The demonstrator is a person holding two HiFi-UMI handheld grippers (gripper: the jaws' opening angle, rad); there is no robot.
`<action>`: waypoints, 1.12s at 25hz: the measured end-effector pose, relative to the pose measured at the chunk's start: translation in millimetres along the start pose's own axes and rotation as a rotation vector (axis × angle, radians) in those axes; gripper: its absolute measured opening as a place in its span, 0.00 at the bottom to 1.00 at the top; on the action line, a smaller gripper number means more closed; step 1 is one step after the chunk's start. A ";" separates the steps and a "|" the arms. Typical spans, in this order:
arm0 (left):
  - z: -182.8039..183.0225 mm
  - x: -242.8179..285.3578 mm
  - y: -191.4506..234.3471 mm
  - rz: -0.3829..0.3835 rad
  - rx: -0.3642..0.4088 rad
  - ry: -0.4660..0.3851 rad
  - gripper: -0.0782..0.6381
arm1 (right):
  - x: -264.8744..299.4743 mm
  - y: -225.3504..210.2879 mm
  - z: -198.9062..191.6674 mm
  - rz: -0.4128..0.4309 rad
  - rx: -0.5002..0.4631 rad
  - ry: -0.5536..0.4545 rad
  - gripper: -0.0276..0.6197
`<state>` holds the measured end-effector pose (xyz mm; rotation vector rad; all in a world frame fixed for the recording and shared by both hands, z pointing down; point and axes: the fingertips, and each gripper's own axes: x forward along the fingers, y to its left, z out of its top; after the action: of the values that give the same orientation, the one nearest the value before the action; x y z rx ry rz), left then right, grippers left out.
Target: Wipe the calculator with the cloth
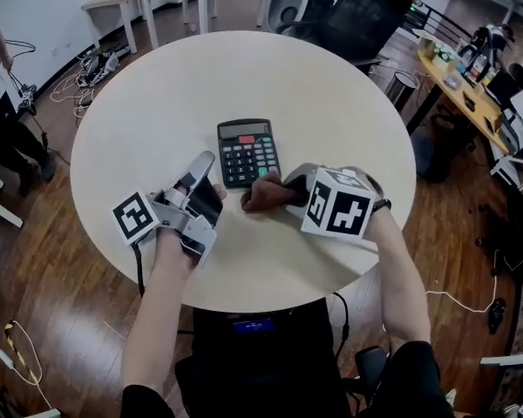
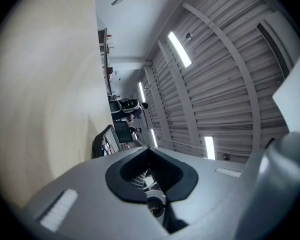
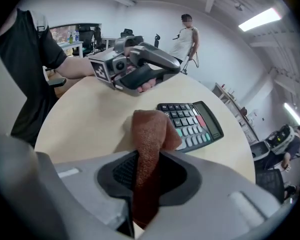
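Tightly, the right gripper (image 3: 148, 160) clamps its jaws on the cloth (image 3: 151, 128).

Bright, even light from ceiling strip lights (image 2: 180, 49); soft shadows, fisheye-warped, dark-cornered gripper views.

Cloth (image 3: 150, 134) sits in the right claw (image 3: 147, 170), its end down on the desk (image 1: 157, 85). The calculator (image 1: 248, 151) lies just ahead of that claw, and the left claw (image 1: 200, 169) is just beside the calculator's left.
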<state>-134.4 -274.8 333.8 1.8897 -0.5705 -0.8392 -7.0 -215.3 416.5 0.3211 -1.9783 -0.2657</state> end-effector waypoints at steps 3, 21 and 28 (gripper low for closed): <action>-5.2 3.3 7.2 0.023 0.027 0.058 0.09 | -5.0 14.1 -0.9 0.045 -0.002 -0.026 0.17; -21.6 -11.4 29.2 0.121 1.282 0.881 0.26 | -71.7 -56.2 -22.4 -0.195 0.637 -0.726 0.17; 9.9 11.9 66.3 0.242 1.260 0.923 0.36 | -60.4 -60.0 -52.1 -0.166 0.710 -0.744 0.17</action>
<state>-136.3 -317.6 386.7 2.8709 -0.7544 0.8120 70.8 -253.2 366.8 0.9488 -2.7450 0.2771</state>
